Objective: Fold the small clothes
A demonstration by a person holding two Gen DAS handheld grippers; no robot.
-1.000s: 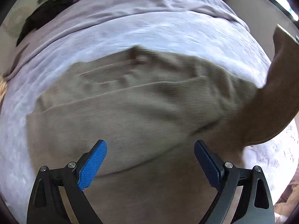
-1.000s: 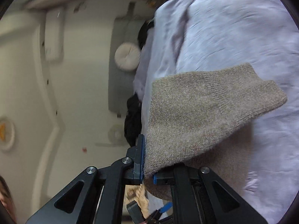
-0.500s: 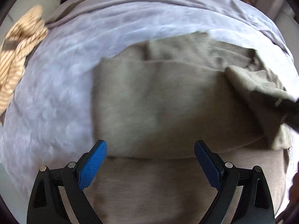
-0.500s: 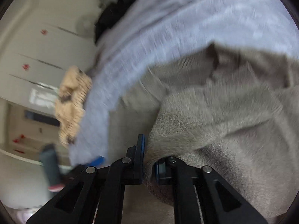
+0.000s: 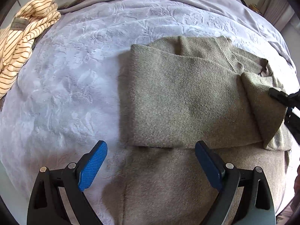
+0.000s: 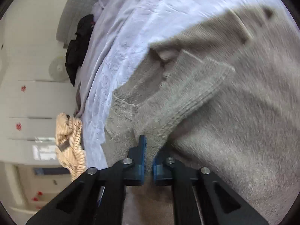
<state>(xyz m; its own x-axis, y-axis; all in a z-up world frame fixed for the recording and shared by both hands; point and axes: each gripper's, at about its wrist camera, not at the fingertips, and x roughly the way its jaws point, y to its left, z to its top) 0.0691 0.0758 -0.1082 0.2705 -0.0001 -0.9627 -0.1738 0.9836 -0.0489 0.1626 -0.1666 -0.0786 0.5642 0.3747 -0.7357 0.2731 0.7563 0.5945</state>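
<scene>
The left hand-held gripper (image 5: 151, 166) has matte black, angular arms with triangular cut-outs and round silver screw heads at the joints. Its two fingers carry bright blue pads (image 5: 92, 166) with a fine diamond-knurled texture. The right hand-held gripper (image 6: 148, 161) is built alike: black arms with triangular openings, silver screws at the pivots, and blue pads (image 6: 142, 157) on black finger blocks.

sleeve (image 6: 187, 97) now laid over sweater (image 5: 178, 101)
</scene>
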